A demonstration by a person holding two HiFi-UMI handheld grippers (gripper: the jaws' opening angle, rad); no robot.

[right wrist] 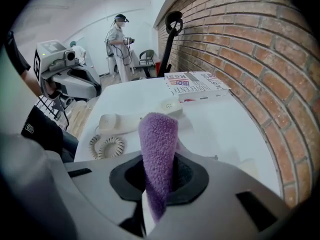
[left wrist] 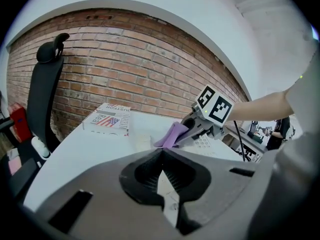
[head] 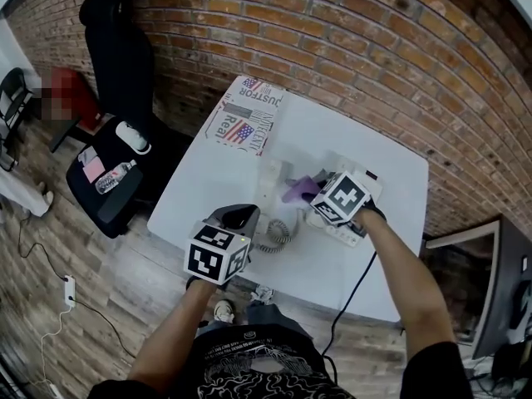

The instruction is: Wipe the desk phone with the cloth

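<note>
The white desk phone's base (head: 355,231) sits on the white table (head: 332,131), partly hidden under my right gripper (head: 314,191). Its handset (right wrist: 135,120) lies off the base on the table, and its coiled cord (head: 278,235) trails beside it. My right gripper (right wrist: 160,159) is shut on a folded purple cloth (right wrist: 159,144), held above the base's near end. The cloth (left wrist: 172,134) also shows in the left gripper view, sticking out of the right gripper. My left gripper (head: 241,214) hovers over the table's front edge, its jaws shut with nothing between them (left wrist: 161,156).
A flag-printed box (head: 245,123) lies at the table's far left corner. A black office chair (head: 116,73) stands left of the table, holding a water bottle (head: 114,177). A brick wall (head: 332,23) runs behind. A black cable (head: 353,293) hangs off the near edge. A person (right wrist: 120,39) stands far off.
</note>
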